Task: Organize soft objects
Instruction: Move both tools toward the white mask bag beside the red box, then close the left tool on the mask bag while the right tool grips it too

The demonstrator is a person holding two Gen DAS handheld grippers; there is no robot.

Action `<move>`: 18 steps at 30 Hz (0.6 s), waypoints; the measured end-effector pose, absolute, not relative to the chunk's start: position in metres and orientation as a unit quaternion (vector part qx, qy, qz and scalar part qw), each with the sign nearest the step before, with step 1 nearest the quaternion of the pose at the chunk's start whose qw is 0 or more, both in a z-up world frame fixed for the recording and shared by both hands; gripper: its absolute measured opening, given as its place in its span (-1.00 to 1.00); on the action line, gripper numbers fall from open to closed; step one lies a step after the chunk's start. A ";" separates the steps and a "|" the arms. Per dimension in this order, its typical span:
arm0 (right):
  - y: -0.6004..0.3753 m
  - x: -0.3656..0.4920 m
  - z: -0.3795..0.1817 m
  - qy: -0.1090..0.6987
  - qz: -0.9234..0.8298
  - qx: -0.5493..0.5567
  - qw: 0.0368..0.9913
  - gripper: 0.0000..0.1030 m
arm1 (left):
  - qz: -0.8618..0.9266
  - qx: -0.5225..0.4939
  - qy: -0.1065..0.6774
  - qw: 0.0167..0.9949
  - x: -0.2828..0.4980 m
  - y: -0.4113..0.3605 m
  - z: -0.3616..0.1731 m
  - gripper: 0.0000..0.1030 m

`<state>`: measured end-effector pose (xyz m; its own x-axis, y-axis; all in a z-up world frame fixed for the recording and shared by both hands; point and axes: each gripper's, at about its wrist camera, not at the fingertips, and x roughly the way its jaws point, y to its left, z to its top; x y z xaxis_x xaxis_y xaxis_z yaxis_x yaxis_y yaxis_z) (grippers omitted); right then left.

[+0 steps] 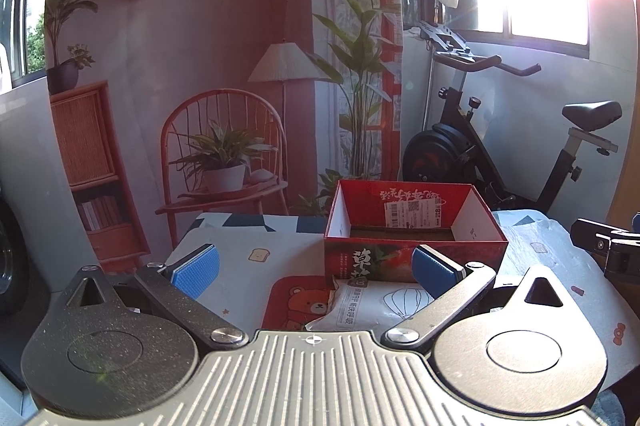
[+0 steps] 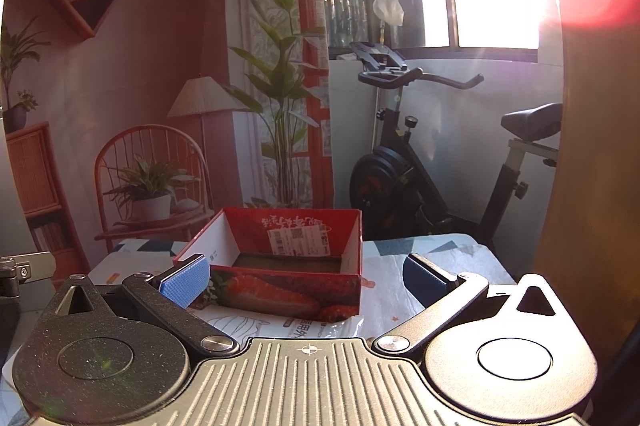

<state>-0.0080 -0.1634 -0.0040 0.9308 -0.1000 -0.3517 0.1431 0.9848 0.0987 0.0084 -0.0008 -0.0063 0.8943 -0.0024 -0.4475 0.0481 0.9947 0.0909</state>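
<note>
Left wrist view: we hold the left gripper [image 1: 314, 264] with jaws spread wide and empty above a white soft packet [image 1: 372, 302], which lies just below and between the pads, against the near wall of the red box [image 1: 416, 222]. Our right gripper [image 2: 306, 276] is likewise released, the box just ahead. We judge that closing too high could nip only a loose film edge, or knock the light box across the tablecloth [image 1: 256, 246].

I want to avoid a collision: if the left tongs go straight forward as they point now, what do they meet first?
Probably the red strawberry box, at its near wall. The open left tongs point at it, above the white packet lying before it. Depth is unclear.
</note>
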 end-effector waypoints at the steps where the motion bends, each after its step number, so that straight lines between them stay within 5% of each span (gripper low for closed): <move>1: -0.164 -0.007 -0.006 0.178 -0.057 0.064 0.980 0.99 | -0.011 0.055 0.236 0.970 0.012 -0.001 -0.008 1.00; 18: -0.195 0.076 -0.088 0.276 -0.033 0.092 0.956 0.99 | -0.034 0.050 0.320 0.945 0.126 0.018 -0.082 1.00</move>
